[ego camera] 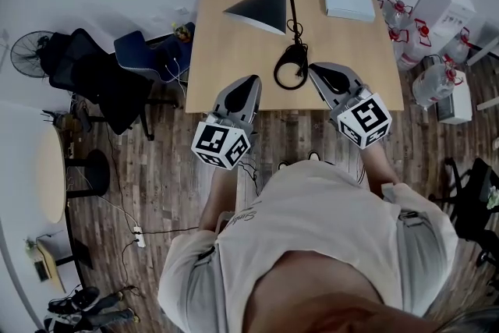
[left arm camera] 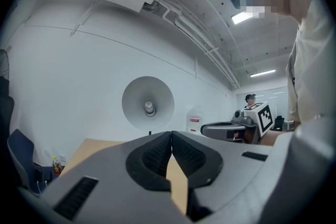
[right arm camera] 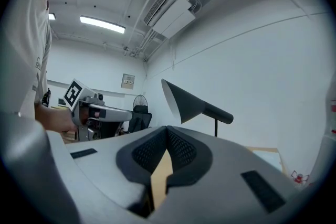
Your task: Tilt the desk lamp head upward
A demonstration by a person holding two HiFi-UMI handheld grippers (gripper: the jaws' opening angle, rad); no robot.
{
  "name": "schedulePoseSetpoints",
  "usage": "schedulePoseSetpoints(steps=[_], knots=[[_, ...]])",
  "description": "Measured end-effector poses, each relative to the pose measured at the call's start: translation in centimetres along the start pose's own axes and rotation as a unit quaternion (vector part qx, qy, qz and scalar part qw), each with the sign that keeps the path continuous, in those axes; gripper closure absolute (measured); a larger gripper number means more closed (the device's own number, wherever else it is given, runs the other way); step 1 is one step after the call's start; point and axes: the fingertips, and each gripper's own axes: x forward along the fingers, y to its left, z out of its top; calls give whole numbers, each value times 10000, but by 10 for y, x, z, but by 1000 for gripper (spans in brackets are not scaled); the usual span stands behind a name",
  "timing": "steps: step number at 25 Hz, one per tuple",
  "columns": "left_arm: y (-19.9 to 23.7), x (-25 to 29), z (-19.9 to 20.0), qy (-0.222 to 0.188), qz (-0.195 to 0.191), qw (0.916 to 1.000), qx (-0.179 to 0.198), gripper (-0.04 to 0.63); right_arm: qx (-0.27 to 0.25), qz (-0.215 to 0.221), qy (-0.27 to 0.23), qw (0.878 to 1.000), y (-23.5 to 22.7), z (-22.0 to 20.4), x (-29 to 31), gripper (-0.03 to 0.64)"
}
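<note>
Black desk lamp (ego camera: 267,4) sits mid-desk (ego camera: 226,58), its cone head pointing left and tipped down. Both the left gripper (ego camera: 250,79) and right gripper (ego camera: 315,71) hover at the near edge, jaws pinched together on nothing, well short of the lamp head.

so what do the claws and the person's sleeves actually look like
The left claw and right claw are smooth grey plastic shells that taper to a point, lined inside with ribbed black pads. At the rear, the left cube and right cube are white with black square markers. The person wears a light short-sleeved T-shirt.
</note>
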Motion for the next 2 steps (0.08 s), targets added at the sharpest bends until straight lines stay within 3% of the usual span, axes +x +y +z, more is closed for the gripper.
schedulePoseSetpoints(steps=[2], knots=[[-6,3,3,-41,-51,10000,5,581,-12,-1,39,10000,-3,-2,-2,621]])
